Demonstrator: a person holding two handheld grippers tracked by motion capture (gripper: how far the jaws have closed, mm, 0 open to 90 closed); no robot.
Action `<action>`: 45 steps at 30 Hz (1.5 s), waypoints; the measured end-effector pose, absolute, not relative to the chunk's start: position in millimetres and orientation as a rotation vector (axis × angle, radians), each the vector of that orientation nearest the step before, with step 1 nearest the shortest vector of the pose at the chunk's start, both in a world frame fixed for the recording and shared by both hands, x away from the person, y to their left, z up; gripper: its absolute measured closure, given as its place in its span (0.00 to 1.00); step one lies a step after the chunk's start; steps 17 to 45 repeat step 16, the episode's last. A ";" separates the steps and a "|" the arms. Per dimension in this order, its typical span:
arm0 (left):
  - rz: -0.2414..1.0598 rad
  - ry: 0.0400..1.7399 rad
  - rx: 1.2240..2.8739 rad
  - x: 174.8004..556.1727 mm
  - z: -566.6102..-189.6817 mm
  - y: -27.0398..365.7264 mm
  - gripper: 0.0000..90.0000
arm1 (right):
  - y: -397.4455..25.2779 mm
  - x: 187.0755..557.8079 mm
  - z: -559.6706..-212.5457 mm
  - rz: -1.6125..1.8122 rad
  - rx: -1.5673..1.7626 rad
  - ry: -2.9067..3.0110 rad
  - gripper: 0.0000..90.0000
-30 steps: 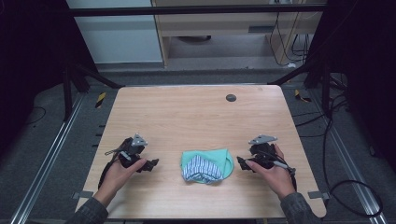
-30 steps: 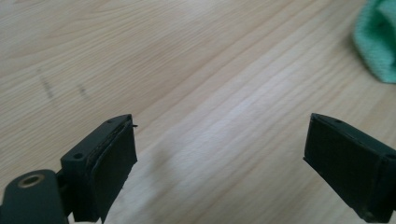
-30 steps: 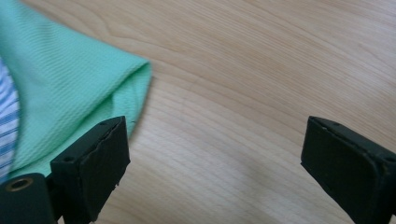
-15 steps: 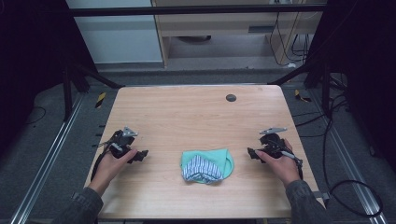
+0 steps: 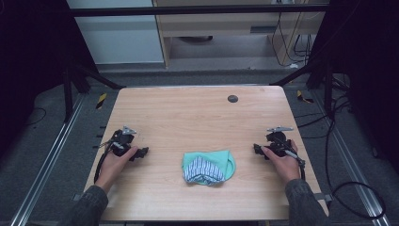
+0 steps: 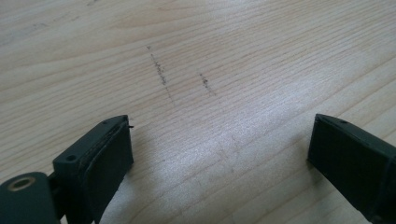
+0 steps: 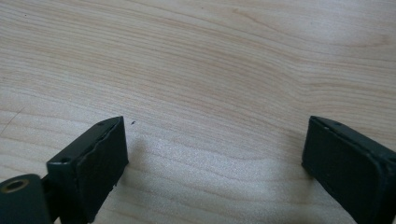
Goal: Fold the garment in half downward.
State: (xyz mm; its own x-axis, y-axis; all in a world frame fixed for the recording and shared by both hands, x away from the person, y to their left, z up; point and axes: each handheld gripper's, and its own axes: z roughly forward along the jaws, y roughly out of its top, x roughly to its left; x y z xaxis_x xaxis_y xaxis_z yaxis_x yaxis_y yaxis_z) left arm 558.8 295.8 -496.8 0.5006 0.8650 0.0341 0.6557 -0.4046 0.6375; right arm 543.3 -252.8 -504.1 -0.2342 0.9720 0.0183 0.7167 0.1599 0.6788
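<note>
Folding looks finished to us: the teal and striped garment lies bundled near the table's front edge, between our hands and apart from both. We rest our left tongs and right tongs on bare wood, both spread and empty.

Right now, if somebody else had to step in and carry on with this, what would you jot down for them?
Left gripper: open, holding nothing, low over bare wood at the table's left side.
Right gripper: open, holding nothing, at the right side.
Folded cloth, teal with a striped part: lies between them near the front edge, touched by neither.
Done: the cloth looks folded into a small bundle.
Left: probably nothing but checking the fold; I cannot tell more.
</note>
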 end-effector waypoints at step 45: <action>0.545 1.251 2.072 551.7 -507.5 296.1 0.00 | -237.0 535.5 -512.0 0.790 1.681 1.833 0.00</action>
